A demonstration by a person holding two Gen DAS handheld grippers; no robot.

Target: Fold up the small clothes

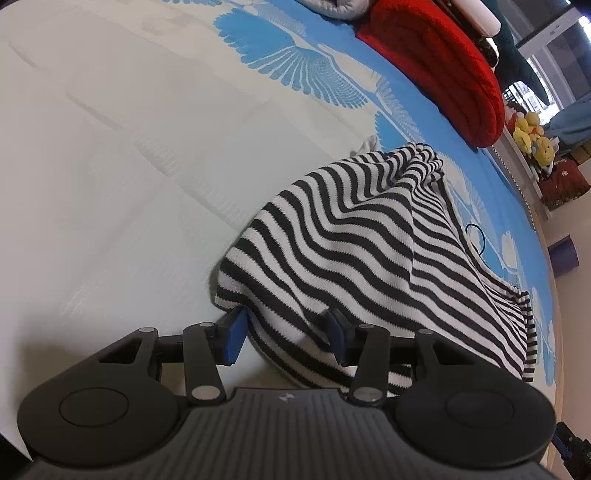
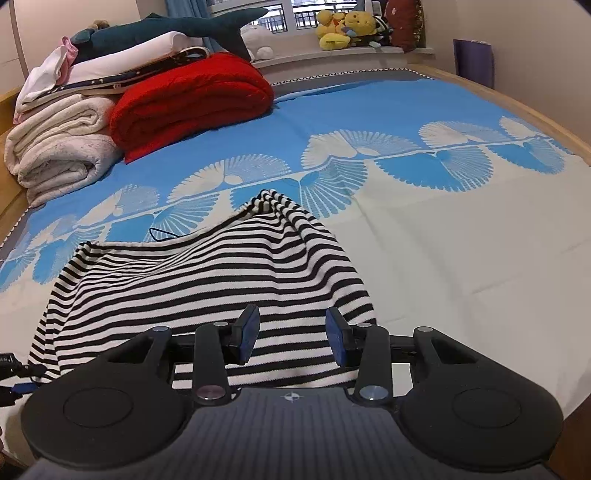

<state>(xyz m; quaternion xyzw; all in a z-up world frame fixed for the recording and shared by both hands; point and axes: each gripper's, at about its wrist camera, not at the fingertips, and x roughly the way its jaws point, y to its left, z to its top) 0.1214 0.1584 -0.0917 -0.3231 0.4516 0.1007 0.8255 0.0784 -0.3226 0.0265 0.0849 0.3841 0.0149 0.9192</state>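
A black-and-white striped knit garment [image 1: 354, 236] lies rumpled on the bed, bunched into a raised peak at its far end. It also shows in the right wrist view [image 2: 207, 280]. My left gripper [image 1: 288, 338] is open, its blue pads [image 1: 233, 341] on either side of the garment's near corner, the fabric lying between them. My right gripper [image 2: 291, 339] is open just above the garment's near edge, with striped fabric under and between its fingers.
The bedspread [image 2: 461, 236] is white with a blue fan pattern. A red folded blanket [image 2: 192, 99], white folded quilts [image 2: 59, 147] and stacked bedding sit at the head. A thin black loop [image 1: 474, 232] lies by the garment. Plush toys [image 2: 343, 29] line the windowsill.
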